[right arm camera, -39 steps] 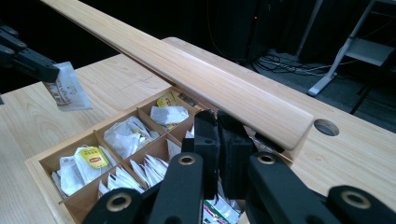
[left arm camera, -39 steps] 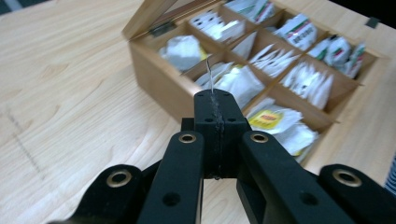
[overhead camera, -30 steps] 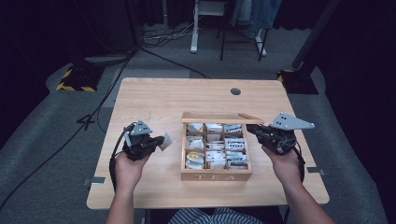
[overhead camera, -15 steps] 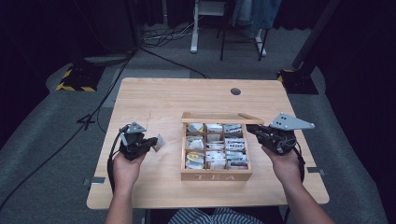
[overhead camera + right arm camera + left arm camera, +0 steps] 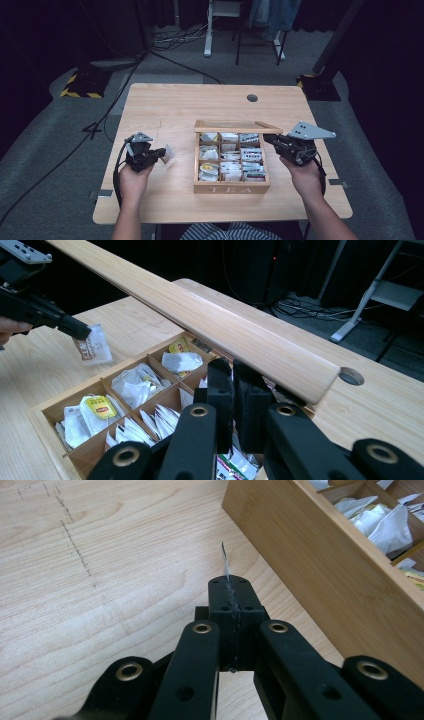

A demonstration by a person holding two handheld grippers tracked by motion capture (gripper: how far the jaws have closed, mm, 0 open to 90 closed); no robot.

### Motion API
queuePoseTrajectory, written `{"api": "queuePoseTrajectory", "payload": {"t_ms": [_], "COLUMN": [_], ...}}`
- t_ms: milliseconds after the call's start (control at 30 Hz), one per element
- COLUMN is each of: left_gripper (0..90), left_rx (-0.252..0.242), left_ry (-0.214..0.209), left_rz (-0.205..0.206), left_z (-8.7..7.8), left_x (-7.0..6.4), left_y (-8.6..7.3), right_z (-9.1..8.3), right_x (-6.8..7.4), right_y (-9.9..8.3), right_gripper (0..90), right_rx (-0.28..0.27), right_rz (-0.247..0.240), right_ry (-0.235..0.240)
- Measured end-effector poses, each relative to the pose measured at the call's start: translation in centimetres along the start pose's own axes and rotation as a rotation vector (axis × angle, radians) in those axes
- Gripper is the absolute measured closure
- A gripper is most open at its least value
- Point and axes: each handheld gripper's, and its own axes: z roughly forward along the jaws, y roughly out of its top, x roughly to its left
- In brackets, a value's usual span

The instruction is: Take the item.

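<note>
1 tea bag (image 5: 94, 350), edge-on (image 5: 225, 562) from left gripper (image 5: 231, 602)

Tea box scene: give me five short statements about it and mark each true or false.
1. The left gripper is shut on a tea bag. True.
2. The tea bag is held above the tea box. False: it is held over the table, to the box's left side.
3. The box's lid stands open. True.
4. The right gripper holds a tea bag. False: its fingers are shut with nothing seen between them.
5. The box's compartments are empty. False: they hold tea bags.
</note>
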Motion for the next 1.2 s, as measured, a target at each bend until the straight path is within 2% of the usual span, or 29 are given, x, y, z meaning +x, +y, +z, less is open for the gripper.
{"api": "queuePoseTrajectory", "payload": {"t_ms": [500, 700, 800, 867, 900, 933, 967, 1000, 1100, 1200], "left_gripper": [89.1, 85.8, 76.4, 64.6, 64.6, 53.3, 50.0, 50.0, 41.5, 41.2], "left_rx": [0.019, 0.018, 0.025, 0.03, 0.035, 0.036, 0.036, 0.035, 0.026, 0.018], "left_ry": [-0.012, 0.009, 0.04, 0.05, 0.071, 0.107, 0.107, 0.121, 0.144, 0.14], "left_rz": [-0.034, -0.048, -0.051, -0.054, -0.059, -0.077, -0.077, -0.082, -0.092, -0.084], "left_z": [0.8, 0.8, 1.0, 1.0, 1.0, 1.0, 1.0, 1.0, 0.7, 0.5], "left_x": [1.0, 1.3, 1.3, 1.3, 1.4, 1.6, 1.6, 1.7, 1.8, 1.6], "left_y": [-0.6, -0.8, -0.7, -0.7, -0.7, -0.7, -0.7, -0.7, -0.7, -0.6], "right_z": [0.0, 0.0, 0.0, 0.0, 0.0, 0.0, 0.0, 0.0, 0.0, 0.0], "right_x": [0.0, 0.0, 0.0, 0.0, 0.0, 0.0, 0.0, 0.0, 0.0, 0.0], "right_y": [0.0, 0.0, 0.0, 0.0, 0.0, 0.0, 0.0, 0.0, 0.0, 0.0], "right_gripper": [85.9, 85.7, 85.6, 85.5, 85.4, 85.3, 85.3, 85.3, 85.1, 85.1], "right_rx": [0.0, 0.0, 0.0, 0.0, 0.001, -0.001, -0.001, -0.001, 0.0, -0.001], "right_rz": [0.0, -0.001, -0.001, -0.001, 0.001, -0.001, -0.001, -0.001, 0.002, 0.0], "right_ry": [0.002, 0.002, 0.002, 0.002, 0.003, 0.002, 0.003, 0.003, 0.004, 0.004]}}
